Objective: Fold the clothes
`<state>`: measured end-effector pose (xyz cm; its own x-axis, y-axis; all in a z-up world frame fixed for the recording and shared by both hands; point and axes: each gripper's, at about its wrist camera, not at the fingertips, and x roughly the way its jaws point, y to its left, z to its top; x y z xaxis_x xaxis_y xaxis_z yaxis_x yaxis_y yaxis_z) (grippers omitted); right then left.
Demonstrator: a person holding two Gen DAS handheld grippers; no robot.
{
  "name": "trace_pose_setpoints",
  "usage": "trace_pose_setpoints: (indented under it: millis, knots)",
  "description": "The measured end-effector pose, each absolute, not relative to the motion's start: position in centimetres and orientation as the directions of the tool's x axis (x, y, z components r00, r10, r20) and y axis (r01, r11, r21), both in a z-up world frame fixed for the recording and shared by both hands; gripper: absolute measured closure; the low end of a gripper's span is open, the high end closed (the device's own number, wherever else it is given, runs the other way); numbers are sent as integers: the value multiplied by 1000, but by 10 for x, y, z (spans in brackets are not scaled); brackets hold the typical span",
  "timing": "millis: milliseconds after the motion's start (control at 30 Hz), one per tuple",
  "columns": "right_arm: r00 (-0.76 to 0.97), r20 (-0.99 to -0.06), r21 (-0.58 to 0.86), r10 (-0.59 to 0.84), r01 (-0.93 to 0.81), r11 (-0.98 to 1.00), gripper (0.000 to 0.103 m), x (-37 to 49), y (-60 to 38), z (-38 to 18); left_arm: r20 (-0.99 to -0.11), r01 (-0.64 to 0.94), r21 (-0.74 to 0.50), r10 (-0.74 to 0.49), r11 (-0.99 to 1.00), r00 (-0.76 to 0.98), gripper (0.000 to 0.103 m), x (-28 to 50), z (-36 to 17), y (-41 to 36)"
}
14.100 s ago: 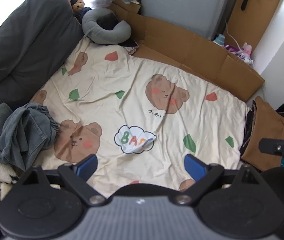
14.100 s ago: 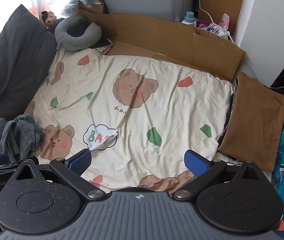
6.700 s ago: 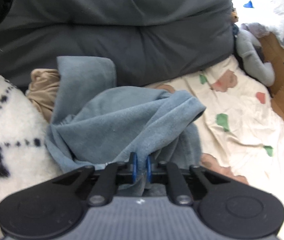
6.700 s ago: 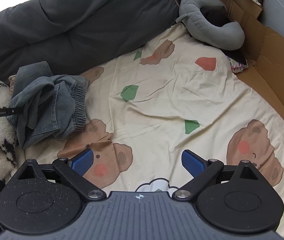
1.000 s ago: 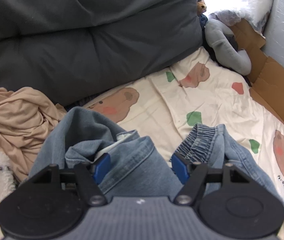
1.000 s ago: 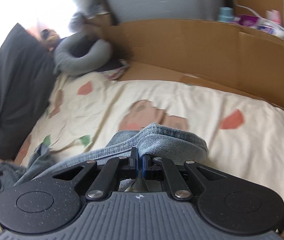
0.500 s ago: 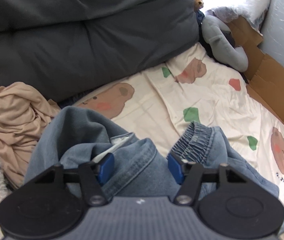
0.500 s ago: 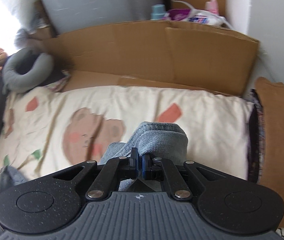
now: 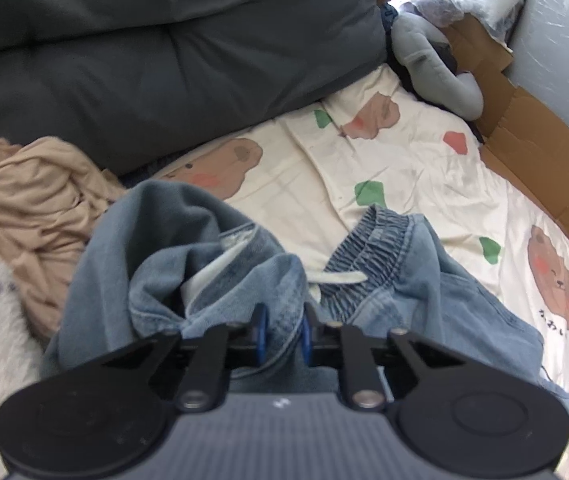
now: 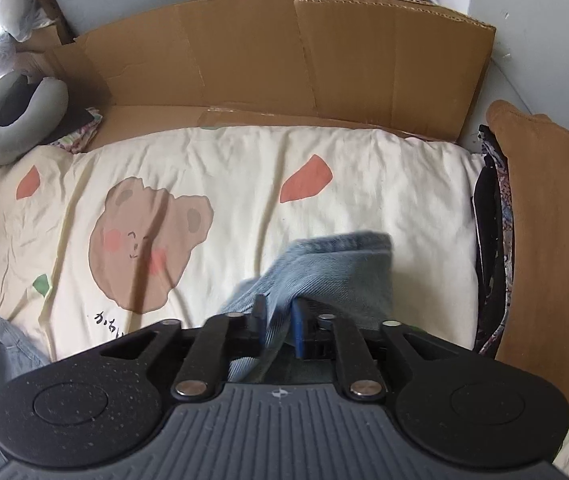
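On bear-print sheet: left gripper just clamped jeans waistband; right gripper loosening (leg cuff between pads).

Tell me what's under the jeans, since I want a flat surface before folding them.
The jeans lie on the cream bear-print sheet. At the left they overlap a beige garment. Whatever lies beneath the denim itself is hidden.

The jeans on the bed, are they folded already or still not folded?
Not folded. The jeans lie bunched on the bear-print sheet, waistband crumpled and gaping, drawstring loose.
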<state>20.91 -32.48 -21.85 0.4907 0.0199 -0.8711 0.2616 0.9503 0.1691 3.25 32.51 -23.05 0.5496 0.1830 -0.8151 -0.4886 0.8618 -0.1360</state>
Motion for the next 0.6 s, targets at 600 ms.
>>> trace_pose_setpoints:
  millis: [600]
  knots:
    - [485, -835, 258, 259, -69, 964, 64, 255, -223, -226, -881, -535, -118, 161, 837, 445, 88, -32, -222, 314]
